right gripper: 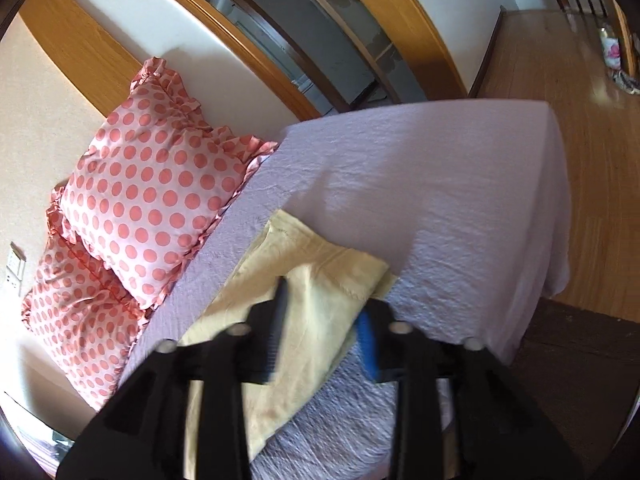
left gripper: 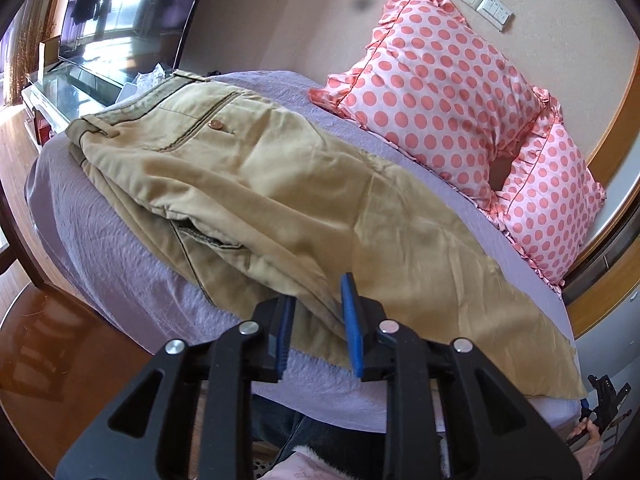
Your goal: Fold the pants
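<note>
Where the two grippers reach over the near edge of the bed, these points show:

Left jaws: the left gripper has its blue pads apart, with a ridge of the pants' leg fabric lying in the gap; no pad presses the cloth.

Right jaws: the right gripper is blurred; its jaws stand apart over the hem end of the pants, not clamped on anything.

Pants: the khaki pants lie lengthwise on the bed, folded leg over leg, waistband far from the left gripper, back pocket with a brown button facing up. In the right wrist view the hem end shows as pale yellow cloth, one corner turned over.

Bed: a lilac sheet covers the bed, creased, with the pants near its front edge.

Pillows: two pink polka-dot pillows with frills lean at the wall, apart from the pants.

Writing: no brand or label can be read on any item.

Pose: both grippers point forward and down toward the bed; a hand holding the right gripper shows at the left view's lower right edge.

Wall: a socket and a switch plate sit above the pillows.
</note>
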Demonstrator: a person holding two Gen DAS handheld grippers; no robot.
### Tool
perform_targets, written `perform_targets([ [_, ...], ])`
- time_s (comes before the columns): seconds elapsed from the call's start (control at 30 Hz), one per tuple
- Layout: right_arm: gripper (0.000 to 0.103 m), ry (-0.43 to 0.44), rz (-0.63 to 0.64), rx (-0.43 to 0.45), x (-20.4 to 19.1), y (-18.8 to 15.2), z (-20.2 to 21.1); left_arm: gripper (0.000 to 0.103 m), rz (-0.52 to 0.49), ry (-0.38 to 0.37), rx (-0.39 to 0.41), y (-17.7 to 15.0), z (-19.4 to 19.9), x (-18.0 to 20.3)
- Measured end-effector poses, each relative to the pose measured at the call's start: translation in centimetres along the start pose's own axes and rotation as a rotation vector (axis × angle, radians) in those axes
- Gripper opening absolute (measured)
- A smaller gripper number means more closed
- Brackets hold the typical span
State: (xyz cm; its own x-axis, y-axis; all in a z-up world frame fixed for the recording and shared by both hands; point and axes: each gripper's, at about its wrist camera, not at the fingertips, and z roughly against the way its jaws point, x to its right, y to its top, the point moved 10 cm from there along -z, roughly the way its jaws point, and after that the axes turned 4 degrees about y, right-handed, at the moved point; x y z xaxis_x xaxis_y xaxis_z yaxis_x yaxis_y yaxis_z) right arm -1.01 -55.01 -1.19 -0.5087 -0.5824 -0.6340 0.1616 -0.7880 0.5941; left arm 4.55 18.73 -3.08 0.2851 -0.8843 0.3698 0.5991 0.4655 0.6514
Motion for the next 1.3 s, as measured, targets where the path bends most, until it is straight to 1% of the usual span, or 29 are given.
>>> perform_targets([
  [0.03,0.063,-0.006,0.006,0.015,0.2,0.2,0.2,0.033,0.001,-0.004,0.017,0.2,0.5,0.0],
  [0.1,0.063,-0.024,0.002,0.005,0.8,0.0,-0.1,0.040,0.009,-0.014,0.051,0.7,1.4,-0.1],
  [0.13,0.062,-0.035,-0.004,-0.009,1.2,-0.3,-0.5,0.042,0.018,-0.011,0.077,1.0,2.0,-0.3],
  [0.17,0.059,-0.044,-0.009,-0.019,1.5,-0.6,-0.9,0.045,0.026,-0.009,0.104,1.5,2.6,-0.4],
  [0.2,0.056,-0.041,0.003,-0.003,1.5,-0.7,-0.9,0.048,0.034,-0.007,0.138,1.9,3.4,-0.6],
  [0.23,0.056,-0.045,0.020,0.004,1.3,-0.9,-0.8,0.049,0.045,0.000,0.174,2.3,4.1,-1.0],
  [0.3,0.056,-0.006,0.042,0.003,0.6,-1.7,-1.1,0.056,0.069,0.014,0.240,3.3,5.5,-1.7],
  [0.37,0.055,0.023,0.073,-0.002,-0.5,-2.4,-1.5,0.058,0.090,0.017,0.273,4.0,6.1,-2.1],
  [0.43,0.054,0.055,0.099,-0.005,-1.5,-3.1,-2.0,0.058,0.093,0.008,0.264,4.1,5.8,-2.0],
  [0.5,0.053,0.027,0.157,0.021,-1.9,-3.5,-2.0,0.059,0.096,-0.004,0.242,3.8,5.1,-1.8],
  [0.53,0.049,0.032,0.186,0.031,-2.3,-3.6,-1.8,0.059,0.099,-0.012,0.228,3.6,4.8,-1.7],
  [0.57,0.026,0.078,0.213,0.024,-3.1,-4.0,-1.9,0.059,0.103,-0.020,0.216,3.4,4.4,-1.6],
  [0.6,0.022,0.069,0.244,0.020,-3.5,-4.3,-2.0,0.059,0.105,-0.025,0.205,3.2,4.0,-1.5],
  [0.63,0.022,0.020,0.292,0.020,-3.7,-4.6,-2.3,0.059,0.107,-0.029,0.194,3.0,3.6,-1.4],
  [0.67,0.022,-0.017,0.310,-0.001,-3.6,-4.8,-2.9,0.059,0.108,-0.036,0.184,2.9,3.3,-1.3],
  [0.77,0.023,0.008,0.213,-0.017,-3.2,-4.4,-3.1,0.059,0.103,-0.048,0.174,2.8,2.9,-1.2],
  [0.8,0.022,0.010,0.203,-0.018,-3.2,-4.3,-3.3,0.059,0.101,-0.052,0.173,2.7,2.8,-1.2],
  [0.83,0.020,0.018,0.207,-0.023,-3.3,-4.3,-3.6,0.059,0.100,-0.056,0.170,2.7,2.7,-1.3],
  [0.87,0.007,0.038,0.212,-0.040,-3.7,-4.4,-3.9,0.059,0.100,-0.058,0.168,2.7,2.6,-1.4],
  [0.9,0.003,0.072,0.216,-0.056,-4.5,-4.6,-4.1,0.059,0.102,-0.059,0.166,2.8,2.4,-1.6],
  [0.97,0.003,0.140,0.239,-0.052,-7.2,-4.5,-3.7,0.059,0.114,-0.058,0.164,2.9,2.2,-1.9],
  [1.03,0.003,0.241,0.290,-0.046,-12.1,-5.0,-2.7,0.059,0.132,-0.058,0.161,2.9,2.0,-2.3],
  [1.1,0.003,0.393,0.360,-0.076,-18.9,-7.2,-1.5,0.059,0.147,-0.057,0.161,2.9,2.0,-2.8],
  [1.17,0.003,0.535,0.460,-0.143,-25.5,-11.3,-0.5,0.060,0.160,-0.047,0.164,2.9,2.1,-3.4],
  [1.2,0.003,0.614,0.521,-0.197,-29.1,-14.4,0.2,0.061,0.168,-0.045,0.166,2.9,2.1,-3.6],
  [1.23,0.003,0.675,0.566,-0.247,-31.7,-17.3,0.6,0.061,0.176,-0.042,0.171,2.9,2.2,-3.9],
  [1.3,0.003,0.801,0.660,-0.376,-36.4,-24.4,1.8,0.065,0.199,-0.032,0.180,3.1,2.5,-4.7],
])
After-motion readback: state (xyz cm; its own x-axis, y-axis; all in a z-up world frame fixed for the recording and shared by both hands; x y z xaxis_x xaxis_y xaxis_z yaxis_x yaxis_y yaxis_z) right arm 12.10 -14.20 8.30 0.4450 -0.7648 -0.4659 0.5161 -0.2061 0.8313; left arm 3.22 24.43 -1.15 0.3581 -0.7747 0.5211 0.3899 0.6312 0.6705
